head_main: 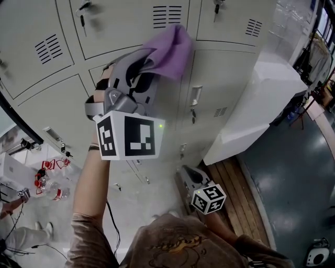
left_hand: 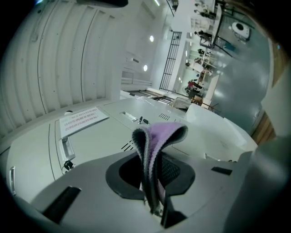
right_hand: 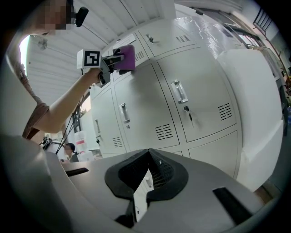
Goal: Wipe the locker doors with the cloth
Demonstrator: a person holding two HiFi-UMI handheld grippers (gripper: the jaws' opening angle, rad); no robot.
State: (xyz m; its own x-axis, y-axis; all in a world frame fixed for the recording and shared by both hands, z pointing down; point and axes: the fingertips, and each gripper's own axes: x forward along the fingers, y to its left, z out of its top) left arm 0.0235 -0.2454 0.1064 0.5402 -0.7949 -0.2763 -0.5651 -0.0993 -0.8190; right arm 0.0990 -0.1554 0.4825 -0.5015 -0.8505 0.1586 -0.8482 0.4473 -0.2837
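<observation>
Your left claw (head_main: 148, 63) is clenched on the purple cloth (head_main: 172, 49), raised at an upper locker door (head_main: 120, 31). The cloth appears to touch the panel just below the vent slots (head_main: 167, 15). Your right claw (head_main: 189, 174) hangs lower, facing the lockers, jaws closed together on nothing.

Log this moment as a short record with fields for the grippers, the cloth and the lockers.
Left gripper: raised high, jaws shut on the purple cloth
Right gripper: held low, jaws together, nothing between them
Purple cloth: folded, up at an upper locker door; contact cannot be confirmed
Lockers: pale grey, all doors closed, with vents and handles
Stage: cloth at the upper row, held in one gripper only
</observation>
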